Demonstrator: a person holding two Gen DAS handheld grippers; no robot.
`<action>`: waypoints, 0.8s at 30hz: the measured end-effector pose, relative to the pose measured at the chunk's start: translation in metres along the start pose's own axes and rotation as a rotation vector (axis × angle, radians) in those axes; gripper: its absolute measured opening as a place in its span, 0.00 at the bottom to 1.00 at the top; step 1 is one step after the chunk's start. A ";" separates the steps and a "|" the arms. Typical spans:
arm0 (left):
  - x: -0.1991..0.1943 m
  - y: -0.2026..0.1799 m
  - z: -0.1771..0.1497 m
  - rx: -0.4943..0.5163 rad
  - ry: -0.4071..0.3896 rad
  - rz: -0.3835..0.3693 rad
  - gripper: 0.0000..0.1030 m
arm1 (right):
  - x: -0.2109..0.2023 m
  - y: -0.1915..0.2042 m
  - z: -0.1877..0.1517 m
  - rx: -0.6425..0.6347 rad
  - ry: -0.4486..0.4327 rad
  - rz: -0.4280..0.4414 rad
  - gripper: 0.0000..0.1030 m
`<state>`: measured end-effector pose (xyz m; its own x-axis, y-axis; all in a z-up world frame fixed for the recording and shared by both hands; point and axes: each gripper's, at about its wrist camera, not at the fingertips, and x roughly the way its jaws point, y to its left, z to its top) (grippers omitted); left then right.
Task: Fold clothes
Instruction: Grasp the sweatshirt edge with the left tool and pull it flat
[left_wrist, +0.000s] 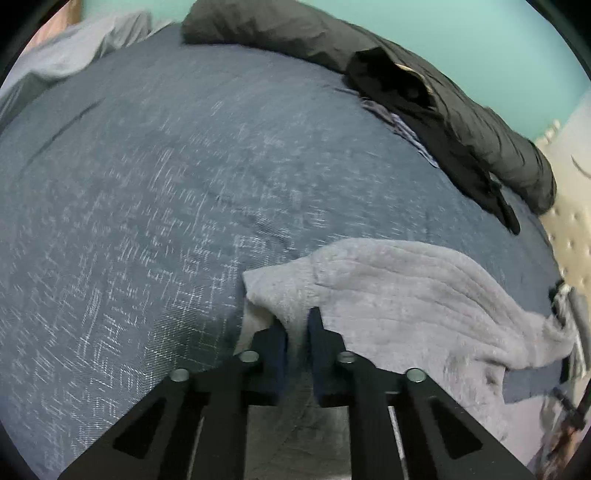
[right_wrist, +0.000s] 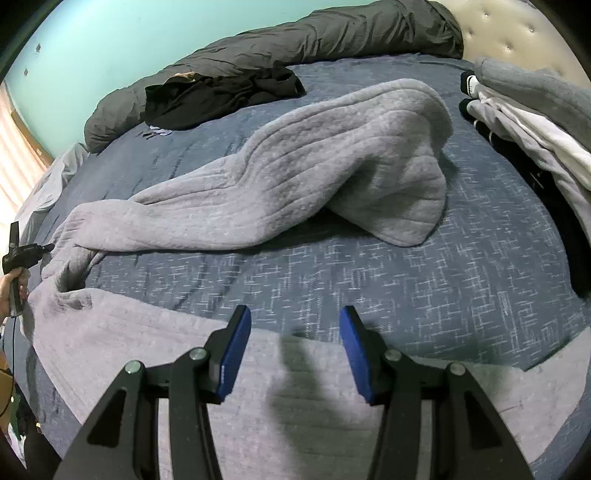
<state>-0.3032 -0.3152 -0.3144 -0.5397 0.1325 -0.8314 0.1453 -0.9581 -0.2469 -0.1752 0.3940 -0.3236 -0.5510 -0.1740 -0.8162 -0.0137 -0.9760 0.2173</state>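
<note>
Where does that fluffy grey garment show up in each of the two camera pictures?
Left wrist view: grey fleece garment lower right, an edge pinched in the left gripper.
Right wrist view: sprawled across the middle and under the open right gripper.
Shared landmark: black clothes heap beside the dark duvet roll.

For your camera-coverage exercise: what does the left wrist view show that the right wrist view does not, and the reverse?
Left wrist only: the left gripper up close, jaws pinched on the grey fleece garment.
Right wrist only: the right gripper, jaws apart over the fleece hem, and a pile of grey and white clothes.
Both: the fleece, the blue bedspread, the black garment and the dark rolled duvet.
</note>
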 end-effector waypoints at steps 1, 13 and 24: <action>-0.004 -0.003 0.001 0.007 -0.006 0.032 0.09 | -0.001 0.001 0.000 -0.002 -0.001 0.003 0.49; -0.073 0.013 0.060 -0.026 -0.190 0.261 0.06 | -0.010 0.003 0.008 -0.009 -0.029 -0.002 0.49; -0.040 0.035 0.038 -0.077 -0.060 0.305 0.32 | 0.001 0.000 0.010 -0.005 -0.017 -0.016 0.49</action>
<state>-0.3080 -0.3634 -0.2714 -0.5094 -0.1756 -0.8424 0.3691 -0.9289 -0.0295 -0.1841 0.3957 -0.3186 -0.5650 -0.1564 -0.8102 -0.0181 -0.9793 0.2017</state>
